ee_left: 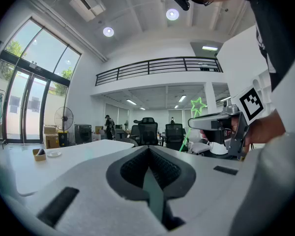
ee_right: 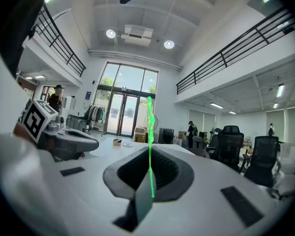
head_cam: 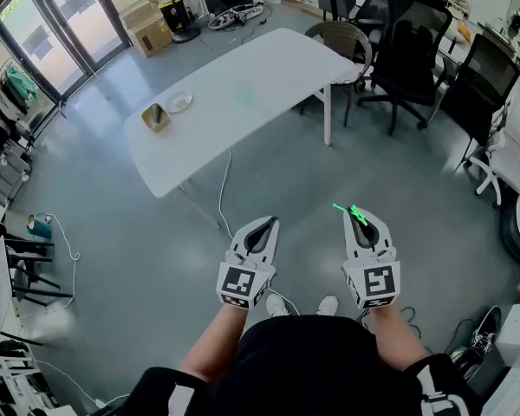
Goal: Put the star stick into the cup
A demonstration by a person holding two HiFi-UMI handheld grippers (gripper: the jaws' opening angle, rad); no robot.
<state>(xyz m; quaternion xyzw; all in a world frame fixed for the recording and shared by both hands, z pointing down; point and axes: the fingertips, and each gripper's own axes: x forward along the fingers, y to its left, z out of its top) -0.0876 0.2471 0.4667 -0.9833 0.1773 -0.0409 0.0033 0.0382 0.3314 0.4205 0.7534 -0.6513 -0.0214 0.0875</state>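
My right gripper (head_cam: 361,217) is held level in front of the person's body, shut on the thin green star stick (head_cam: 354,211). In the right gripper view the stick (ee_right: 150,132) stands upright between the closed jaws (ee_right: 150,151). Its star end (ee_left: 197,105) shows in the left gripper view above the right gripper (ee_left: 219,124). My left gripper (head_cam: 267,224) is alongside, shut with nothing in it (ee_left: 148,150). The brown cup (head_cam: 155,116) stands far off on the left end of the white table (head_cam: 243,85), also seen small as cup (ee_left: 39,154) and cup (ee_right: 117,142).
A white plate (head_cam: 179,102) lies beside the cup. Black office chairs (head_cam: 412,50) stand right of the table, a cable (head_cam: 222,189) trails over the grey floor, and a fan (head_cam: 175,7) and cardboard box (head_cam: 152,35) stand beyond it by the glass doors.
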